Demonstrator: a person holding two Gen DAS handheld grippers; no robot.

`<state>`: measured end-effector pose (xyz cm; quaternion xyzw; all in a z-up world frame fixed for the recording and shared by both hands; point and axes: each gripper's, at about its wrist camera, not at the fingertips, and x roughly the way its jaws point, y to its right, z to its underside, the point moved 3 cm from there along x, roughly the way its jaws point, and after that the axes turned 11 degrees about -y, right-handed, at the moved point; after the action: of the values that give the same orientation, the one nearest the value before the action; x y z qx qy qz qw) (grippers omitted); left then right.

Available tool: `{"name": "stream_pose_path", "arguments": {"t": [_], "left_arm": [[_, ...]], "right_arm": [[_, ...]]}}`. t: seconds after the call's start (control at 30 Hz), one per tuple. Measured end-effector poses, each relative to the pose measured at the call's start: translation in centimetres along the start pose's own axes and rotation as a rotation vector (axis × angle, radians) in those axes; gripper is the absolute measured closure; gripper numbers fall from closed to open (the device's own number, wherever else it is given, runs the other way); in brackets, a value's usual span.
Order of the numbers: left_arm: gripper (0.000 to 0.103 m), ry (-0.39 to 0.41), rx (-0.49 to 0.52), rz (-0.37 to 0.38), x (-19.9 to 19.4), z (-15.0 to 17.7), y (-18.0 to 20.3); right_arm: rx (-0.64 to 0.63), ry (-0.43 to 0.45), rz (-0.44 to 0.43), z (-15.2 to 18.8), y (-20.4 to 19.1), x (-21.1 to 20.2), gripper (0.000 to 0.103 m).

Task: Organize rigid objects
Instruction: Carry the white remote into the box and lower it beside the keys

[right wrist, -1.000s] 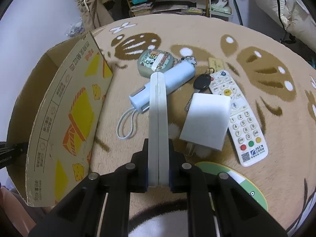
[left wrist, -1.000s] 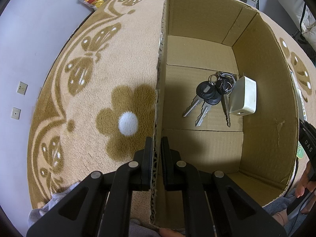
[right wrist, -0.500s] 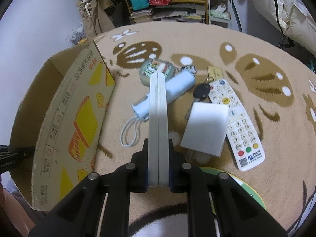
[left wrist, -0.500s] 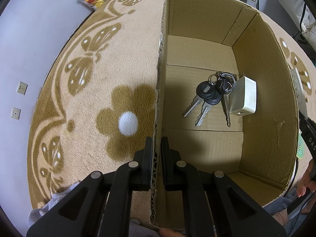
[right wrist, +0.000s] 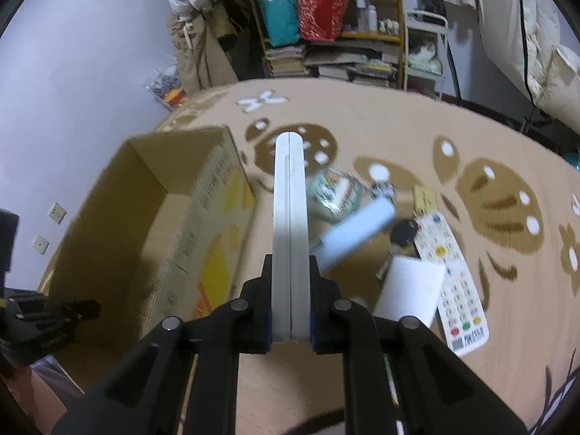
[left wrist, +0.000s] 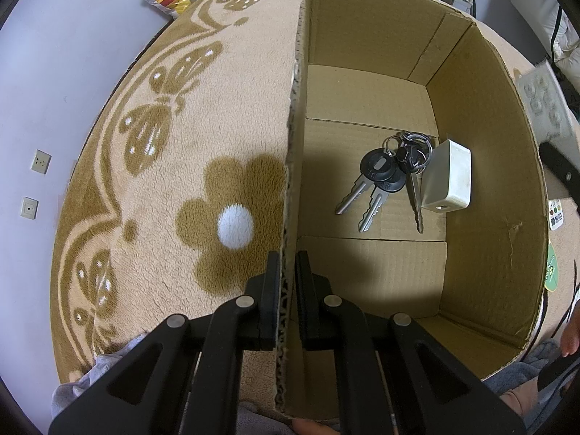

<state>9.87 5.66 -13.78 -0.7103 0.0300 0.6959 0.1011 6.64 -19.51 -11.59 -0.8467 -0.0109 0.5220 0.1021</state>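
Observation:
An open cardboard box (left wrist: 362, 18) stands on a beige patterned carpet. Inside it lie a bunch of keys (left wrist: 384, 181) and a white adapter (left wrist: 447, 177). My left gripper (left wrist: 287, 257) is shut on the box's left wall, one finger on each side. My right gripper (right wrist: 290, 264) is shut on a slim white remote (right wrist: 290, 199), seen edge-on, raised above the carpet just right of the box (right wrist: 217, 224). In the left wrist view, this remote (left wrist: 543, 101) shows blurred beyond the box's right wall.
On the carpet right of the box lie a light blue cylinder (right wrist: 357, 233), a round printed case (right wrist: 335, 194), a black key (right wrist: 402, 233), a white flat block (right wrist: 407, 291) and a second remote (right wrist: 453, 282). Cluttered shelves (right wrist: 326, 36) stand behind.
My right gripper has risen with the white remote and swung left toward the box; the remote now shows over the box's right wall in the left wrist view. The left gripper has not moved.

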Motion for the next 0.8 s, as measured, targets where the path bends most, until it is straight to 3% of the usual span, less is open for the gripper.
{"name": "stream_pose_path", "arguments": {"t": [0.47,0.8], "left_arm": [[0.095,-0.002,-0.004,0.004,0.1,0.0,0.0],[0.095,-0.002,-0.006,0.011,0.2,0.1,-0.1]], "right_arm": [[-0.086,0.077,-0.071,-3.2,-5.6,-1.9,0.087],[-0.140,0.038,-0.112,-3.5,-8.1,0.0,0.087]]}}
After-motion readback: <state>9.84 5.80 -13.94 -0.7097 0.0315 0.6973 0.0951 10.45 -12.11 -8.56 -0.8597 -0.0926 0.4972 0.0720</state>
